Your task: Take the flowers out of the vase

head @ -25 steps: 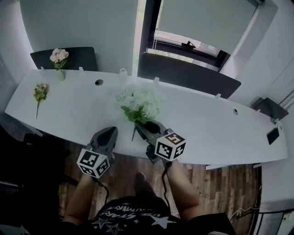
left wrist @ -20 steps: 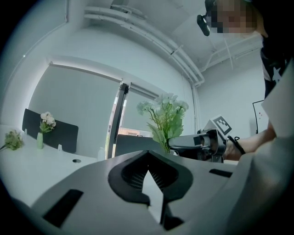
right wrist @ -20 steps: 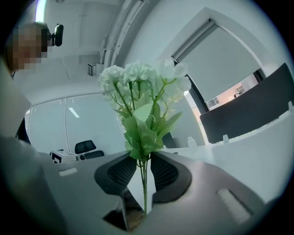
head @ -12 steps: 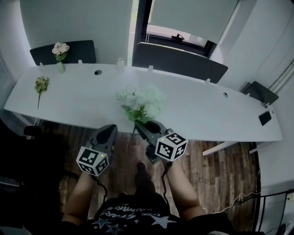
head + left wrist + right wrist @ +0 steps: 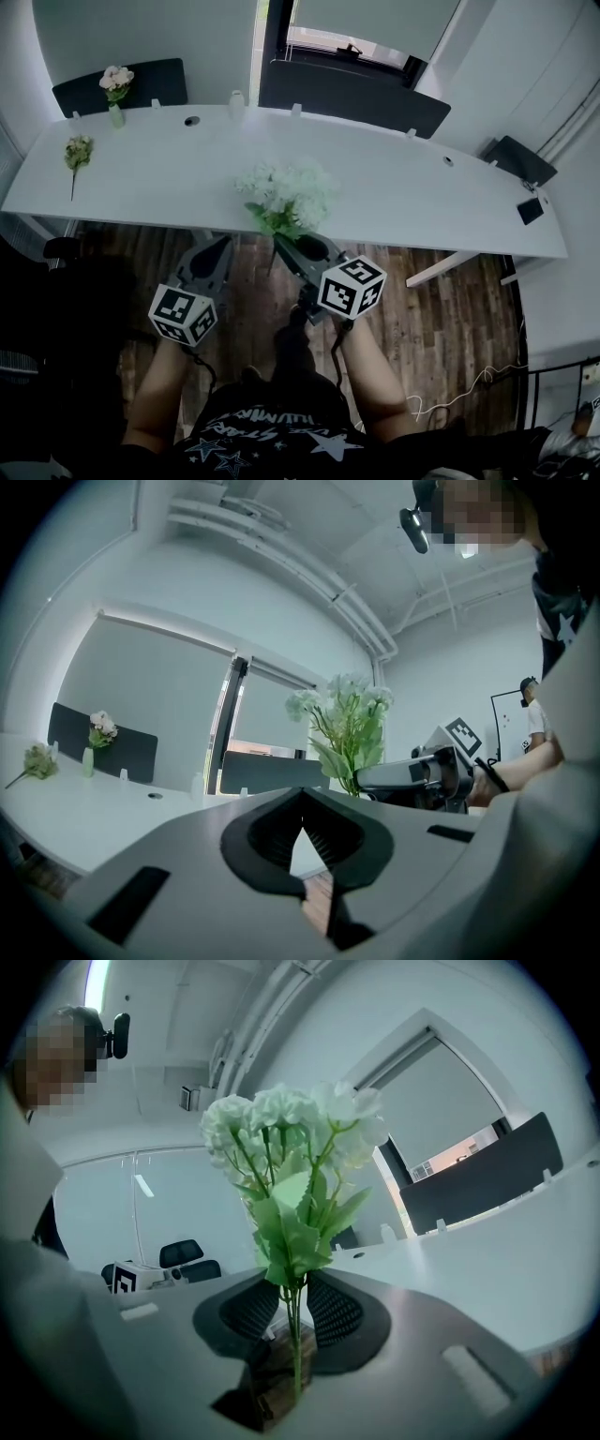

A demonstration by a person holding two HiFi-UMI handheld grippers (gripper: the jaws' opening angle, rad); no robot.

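The flowers (image 5: 286, 197), a bunch of white blooms with green leaves, are out in the open, clamped by the stems in the right gripper (image 5: 292, 246). In the right gripper view the flowers (image 5: 291, 1147) stand upright, and the thin stems run down between the two ribbed pads of the right gripper (image 5: 292, 1312), whose jaws are narrowed onto them. From the head view the blooms sit at 12 o'clock from that gripper, showing against the near edge of the long white table (image 5: 403, 197). Both grippers and the person's forearms are over the wooden floor (image 5: 441, 309), on the near side of the table.

The left gripper (image 5: 220, 246) is at 9 o'clock from the right one, just beside it. Its own view shows the left gripper (image 5: 303, 808) with jaws fully together and nothing between them (only floor shows under the tips).

Far off at 10 o'clock on the table, near its back edge, a small vase (image 5: 116, 114) stands with pink flowers (image 5: 117, 80) in it. A loose sprig (image 5: 77, 153) lies flat on the table at 7 o'clock from the vase, well apart from the white bunch. A white bottle (image 5: 236, 101) stands at the back edge, at roughly 11 o'clock from the held flowers.
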